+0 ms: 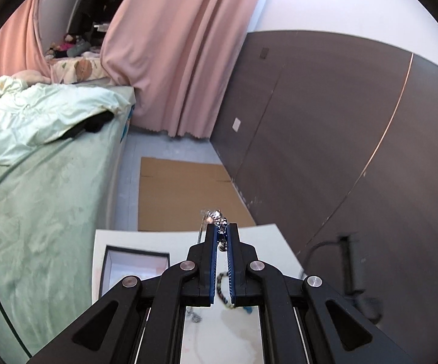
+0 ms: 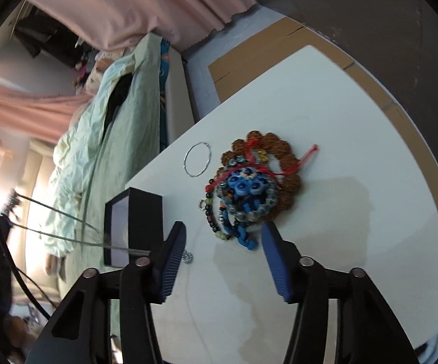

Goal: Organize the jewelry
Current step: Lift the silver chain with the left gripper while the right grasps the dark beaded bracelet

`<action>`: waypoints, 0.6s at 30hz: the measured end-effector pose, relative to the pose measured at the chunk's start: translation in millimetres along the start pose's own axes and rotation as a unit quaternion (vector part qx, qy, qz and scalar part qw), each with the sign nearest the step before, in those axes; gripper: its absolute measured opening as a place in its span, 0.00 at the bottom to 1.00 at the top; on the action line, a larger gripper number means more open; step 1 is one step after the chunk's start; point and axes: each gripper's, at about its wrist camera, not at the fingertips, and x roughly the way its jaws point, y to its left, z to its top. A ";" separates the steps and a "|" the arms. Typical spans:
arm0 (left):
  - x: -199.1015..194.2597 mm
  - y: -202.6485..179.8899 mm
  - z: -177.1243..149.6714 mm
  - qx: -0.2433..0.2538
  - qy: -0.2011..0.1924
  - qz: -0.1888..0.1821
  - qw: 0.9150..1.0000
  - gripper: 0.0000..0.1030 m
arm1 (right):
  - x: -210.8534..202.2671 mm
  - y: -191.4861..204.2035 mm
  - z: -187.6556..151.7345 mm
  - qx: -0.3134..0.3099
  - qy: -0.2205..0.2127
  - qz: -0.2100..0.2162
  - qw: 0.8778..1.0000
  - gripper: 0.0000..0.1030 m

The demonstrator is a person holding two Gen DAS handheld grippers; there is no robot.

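**Silver Chain Lifted Clear for Transfer to the Box**

While the left gripper (image 1: 222, 236) is raised above the surface (image 2: 355, 121), its jaws are clenched on a silver chain (image 1: 219, 218), a bunched portion of which protrudes past the fingertips. In the right wrist view, thin strands of the chain (image 2: 67, 236) trail from the raised left unit down toward the black box (image 2: 137, 227). The chain is likely held high so that its full length hangs free and can be fed into the box without tangling.

The right gripper (image 2: 223, 242) hovers low over the surface with its jaws released and spread wide, grasping nothing. It is aimed at the bracelet pile (image 2: 249, 182), probably staged for the next pick.

Item count, as visible:
- One black box, open, white lining exposed, standing at the surface edge nearest the bed (image 1: 37, 182).
- One thin wire hoop (image 2: 197, 160), lying flat just beside the pile.
- One brown beaded bracelet (image 2: 282, 157), outermost in the pile.
- One red cord (image 2: 279, 171) draped across the pile.
- Blue, dark and translucent beaded pieces, overlapped; the exact number cannot be determined.
- One small metal trinket (image 2: 188, 257) near the right gripper's finger.
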 end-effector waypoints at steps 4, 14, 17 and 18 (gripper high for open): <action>-9.1 1.0 12.3 -0.006 -0.019 -0.007 1.000 0.06 | 13.4 14.5 4.8 -0.026 0.005 -0.008 1.000 0.41; -36.0 -6.4 49.0 -0.008 -0.055 -0.018 0.998 0.06 | 26.9 24.1 12.2 -0.039 0.002 -0.034 0.999 0.41; -45.2 -15.9 61.5 0.008 -0.067 -0.011 0.998 0.06 | 26.8 21.9 12.6 -0.046 0.002 -0.040 0.998 0.41; -48.6 -18.6 65.2 0.012 -0.071 -0.009 0.997 0.06 | 26.8 20.8 13.9 -0.046 0.002 -0.043 0.998 0.41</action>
